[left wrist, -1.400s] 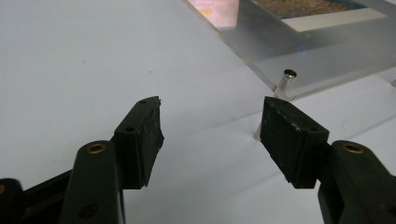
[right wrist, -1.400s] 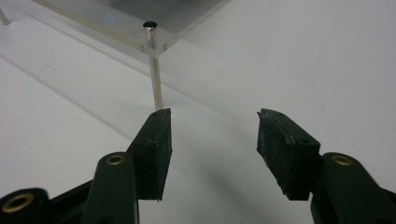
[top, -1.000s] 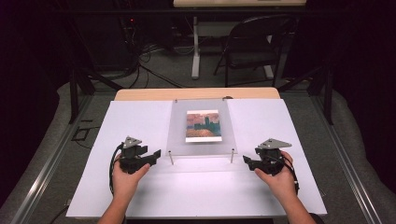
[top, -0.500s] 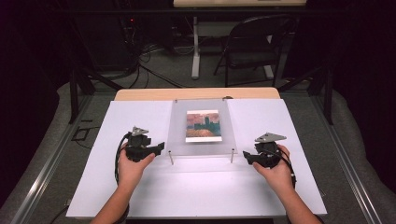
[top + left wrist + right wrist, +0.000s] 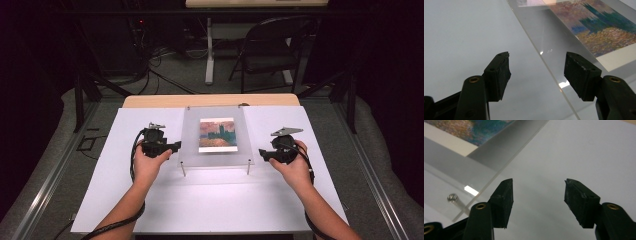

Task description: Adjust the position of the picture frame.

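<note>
Both hands have closed in on the frame [image 5: 216, 136], left gripper [image 5: 172, 147] and right gripper [image 5: 262, 153] wide open and empty; stiff, slick, probably fragile acrylic, best pinched at its side edges.

Setting: recording lab or studio bay. Landmark: work table [image 5: 150, 200] under a white sheet, brightly lit. Behind the table: bare floor with loose black cables [image 5: 165, 75], a folding chair [image 5: 275, 50], a second table's white leg [image 5: 210, 55]. Around the table: dark curtained surround, metal floor rails [image 5: 45, 175] at both sides.
</note>
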`<state>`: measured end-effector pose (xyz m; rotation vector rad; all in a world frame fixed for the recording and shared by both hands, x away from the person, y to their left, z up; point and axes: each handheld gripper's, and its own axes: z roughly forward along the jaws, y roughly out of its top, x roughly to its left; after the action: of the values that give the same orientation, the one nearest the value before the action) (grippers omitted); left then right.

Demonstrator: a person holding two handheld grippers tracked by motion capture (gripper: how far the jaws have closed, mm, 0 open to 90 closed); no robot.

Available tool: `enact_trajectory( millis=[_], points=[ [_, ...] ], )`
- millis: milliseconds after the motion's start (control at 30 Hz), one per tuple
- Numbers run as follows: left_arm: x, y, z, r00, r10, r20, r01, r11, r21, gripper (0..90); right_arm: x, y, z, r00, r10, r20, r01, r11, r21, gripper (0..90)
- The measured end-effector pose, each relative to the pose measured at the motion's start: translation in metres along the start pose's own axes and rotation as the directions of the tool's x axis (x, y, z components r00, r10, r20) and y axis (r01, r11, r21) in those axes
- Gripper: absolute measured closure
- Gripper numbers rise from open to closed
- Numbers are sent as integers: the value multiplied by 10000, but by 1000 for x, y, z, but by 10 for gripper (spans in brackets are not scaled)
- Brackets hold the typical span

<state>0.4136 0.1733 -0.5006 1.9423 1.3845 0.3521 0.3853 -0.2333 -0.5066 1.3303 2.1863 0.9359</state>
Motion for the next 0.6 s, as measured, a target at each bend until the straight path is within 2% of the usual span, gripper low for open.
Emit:
enact_trajectory(
  millis=[100,133,233,267,300,333,433,500,533,600],
  points=[
    [1,6,3,9999,-130,-97,130,9999,-40,371,-1,6,3,10000,-23,45,24,9999,-148,423],
    [2,11,6,9997,-239,-112,239,9997,26,371,-2,12,7,9998,70,186,-65,9996,-262,418],
    [2,15,10,9988,-425,-224,426,9991,60,371,-4,16,14,9995,275,163,-269,9989,-380,421],
    [3,18,13,9982,-533,-288,537,9985,138,371,-3,21,20,9992,410,-28,-411,9988,-273,438],
    [3,18,13,9982,-533,-288,537,9985,138,371,-3,21,20,9992,410,-28,-411,9988,-273,438],
    [4,23,19,9971,-582,-496,596,9979,266,371,-3,26,26,9989,454,-93,-456,9987,-221,438],
    [5,29,26,9948,-677,-757,714,9963,472,371,-5,32,34,9986,518,-129,-519,9986,-123,443],
    [6,31,29,9937,-684,-883,735,9957,558,371,-6,35,38,9980,614,-123,-615,9981,-75,443],
    [7,35,34,9919,-661,-1081,737,9949,685,371,-10,40,45,9971,754,-101,-753,9971,61,443],
    [8,37,37,9908,-693,-1162,780,9943,722,371,-14,44,52,9961,879,55,-880,9957,286,443]
  ],
)
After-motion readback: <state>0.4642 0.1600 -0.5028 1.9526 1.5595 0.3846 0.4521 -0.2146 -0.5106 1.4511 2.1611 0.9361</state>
